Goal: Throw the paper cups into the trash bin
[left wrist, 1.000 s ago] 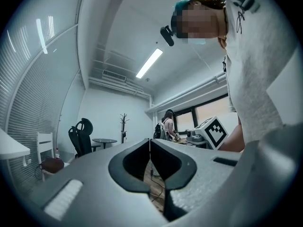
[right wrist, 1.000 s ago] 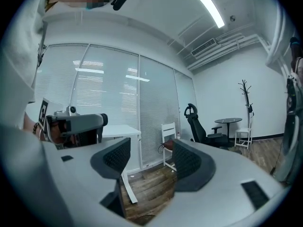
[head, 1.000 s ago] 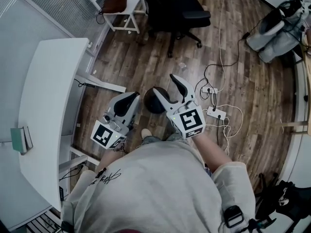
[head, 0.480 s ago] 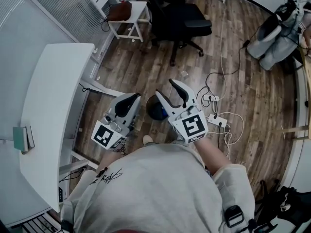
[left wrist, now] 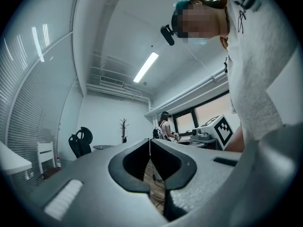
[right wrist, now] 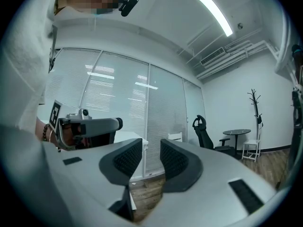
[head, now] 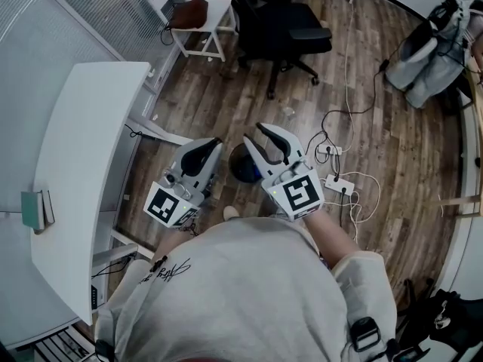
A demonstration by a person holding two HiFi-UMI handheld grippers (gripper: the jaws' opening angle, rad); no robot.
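- The wooden floor (head: 392,149) fills the head view from 12 to 5 o'clock. Its widest bare stretch lies from 12 to 2 o'clock of the bin.
- A white desk (head: 83,149) takes the 9 o'clock side. Its curved edge faces the bin, and its leg frame (head: 158,132) reaches out at the bin's 10 o'clock.
- A black office chair (head: 283,21) stands at 12 o'clock, well apart from the bin.
- The trash bin (head: 240,168) sits on the floor near the view's centre, low between the two grippers. It reads as a dark circle from above, so its long axis runs straight up toward the camera.
- The right gripper (head: 254,132) (right wrist: 150,155) overlaps the bin's 3 o'clock edge. Its jaws have just been closing and now stand at a narrow gap with nothing between them.
- The left gripper (head: 210,145) (left wrist: 150,145) is at the bin's 9 o'clock, its jaw tips pressed together and empty.
- A power strip (head: 337,179) with looping cables lies at the bin's 3 o'clock.
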